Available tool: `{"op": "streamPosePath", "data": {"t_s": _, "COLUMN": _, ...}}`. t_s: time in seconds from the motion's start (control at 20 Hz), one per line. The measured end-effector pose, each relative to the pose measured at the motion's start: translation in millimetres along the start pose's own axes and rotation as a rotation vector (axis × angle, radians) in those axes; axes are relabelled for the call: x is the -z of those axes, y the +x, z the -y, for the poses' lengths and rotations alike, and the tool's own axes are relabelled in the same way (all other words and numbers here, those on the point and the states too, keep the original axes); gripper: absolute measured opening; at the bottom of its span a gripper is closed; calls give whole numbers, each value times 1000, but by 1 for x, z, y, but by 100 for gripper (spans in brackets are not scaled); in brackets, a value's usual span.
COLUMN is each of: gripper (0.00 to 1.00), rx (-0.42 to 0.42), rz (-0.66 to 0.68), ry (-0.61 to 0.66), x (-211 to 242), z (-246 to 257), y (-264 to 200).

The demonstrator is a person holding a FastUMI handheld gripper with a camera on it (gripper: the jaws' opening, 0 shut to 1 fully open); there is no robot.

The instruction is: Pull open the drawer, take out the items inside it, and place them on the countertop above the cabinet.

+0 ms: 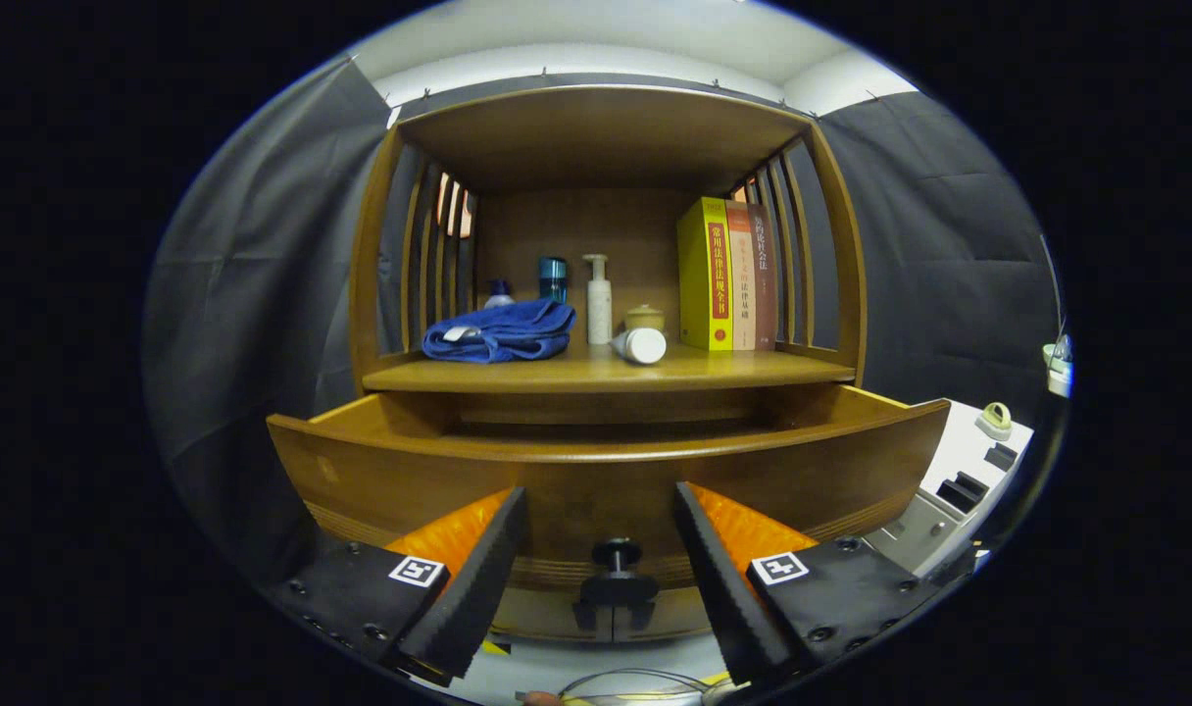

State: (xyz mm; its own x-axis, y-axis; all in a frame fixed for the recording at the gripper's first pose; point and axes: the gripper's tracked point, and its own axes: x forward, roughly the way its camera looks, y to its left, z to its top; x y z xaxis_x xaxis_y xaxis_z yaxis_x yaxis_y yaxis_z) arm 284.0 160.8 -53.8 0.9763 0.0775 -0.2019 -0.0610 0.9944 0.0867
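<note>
- Claw (601, 579) is spread wide and grips nothing; its two fingers (478, 579) stand apart on either side of the drawer knob.
- Drawer (606, 461) of the wooden cabinet (606, 137) is pulled out toward the claw, its curved front just ahead of the fingertips.
- Dark round drawer knob (617, 554) sits between the fingers at 6 o'clock from the drawer front's middle, touching neither finger.
- Inside of the drawer cannot be seen past its front rim, so its contents cannot be told.
- Worktop (576, 371) above the drawer carries several things beyond the fingers:
- a folded blue towel (500, 331) at 9 o'clock from the worktop's middle;
- a small blue-capped bottle (498, 292) and a teal cylinder (553, 278) behind the towel;
- a white pump bottle (598, 302) standing upright near the middle;
- a white bottle (640, 345) lying on its side just in front of a small lidded jar (645, 318);
- upright books at 3 o'clock, a yellow book (706, 275) outermost with reddish-brown books (751, 275) beside it.
</note>
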Motion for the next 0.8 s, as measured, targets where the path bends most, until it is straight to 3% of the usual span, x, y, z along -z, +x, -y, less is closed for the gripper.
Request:
{"op": "streamPosePath", "data": {"t_s": 0.4, "gripper": 98, "rx": -16, "rz": -13, "ry": -30, "x": 1, "z": 4, "y": 60}}
{"op": "streamPosePath", "data": {"t_s": 0.8, "gripper": 98, "rx": -29, "rz": -23, "ry": -25, "x": -1, "z": 6, "y": 89}}
